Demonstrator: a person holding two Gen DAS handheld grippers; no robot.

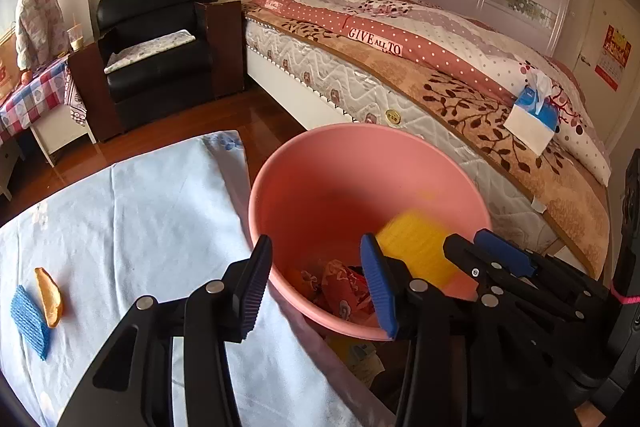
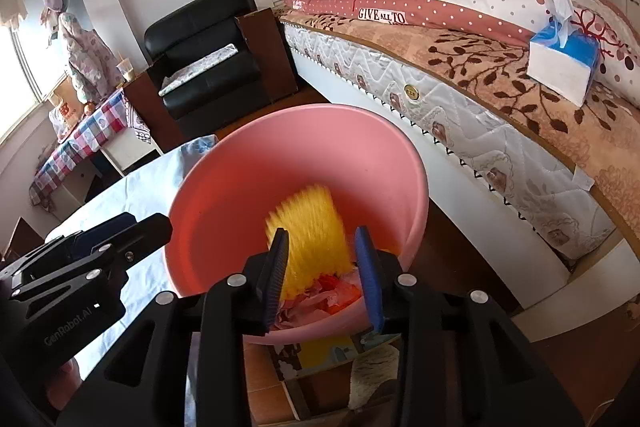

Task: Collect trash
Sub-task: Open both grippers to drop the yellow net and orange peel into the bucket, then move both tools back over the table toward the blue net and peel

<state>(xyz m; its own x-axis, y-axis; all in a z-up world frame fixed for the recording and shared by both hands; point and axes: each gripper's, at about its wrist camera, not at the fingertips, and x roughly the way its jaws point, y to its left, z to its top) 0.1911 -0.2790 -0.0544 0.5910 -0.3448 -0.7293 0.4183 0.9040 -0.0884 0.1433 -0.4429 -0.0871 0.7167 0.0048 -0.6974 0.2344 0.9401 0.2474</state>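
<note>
Your left gripper (image 1: 316,281) is positioned at the near rim of the pink basin (image 1: 304,179), jaws spread wide with nothing between them; one finger sits outside the rim over the pale blue cloth (image 1: 152,211), the other over the basin interior. Your right gripper (image 2: 322,279) is also over the basin, at the near rim, jaws apart. The yellow item (image 2: 312,227), motion-blurred, shows just beyond and between the right fingers, inside the basin; whether the pads touch it cannot be determined, and no clamping is visible.

In the left wrist view, the yellow item appears at 4 o'clock within the basin, next to the tip of the right gripper. Crumpled red and pink wrappers (image 1: 340,287) lie on the basin floor at 6 o'clock.

Items on the pale blue cloth, at 9 o'clock from the left gripper: an orange peel (image 1: 49,297) and a blue scrubbing pad (image 1: 30,323), just beside each other.

Beyond the basin: the bed (image 1: 400,83) at 1 o'clock, with a blue tissue box (image 2: 564,63) on its near edge, and a black armchair (image 1: 156,39) at 11 o'clock.
</note>
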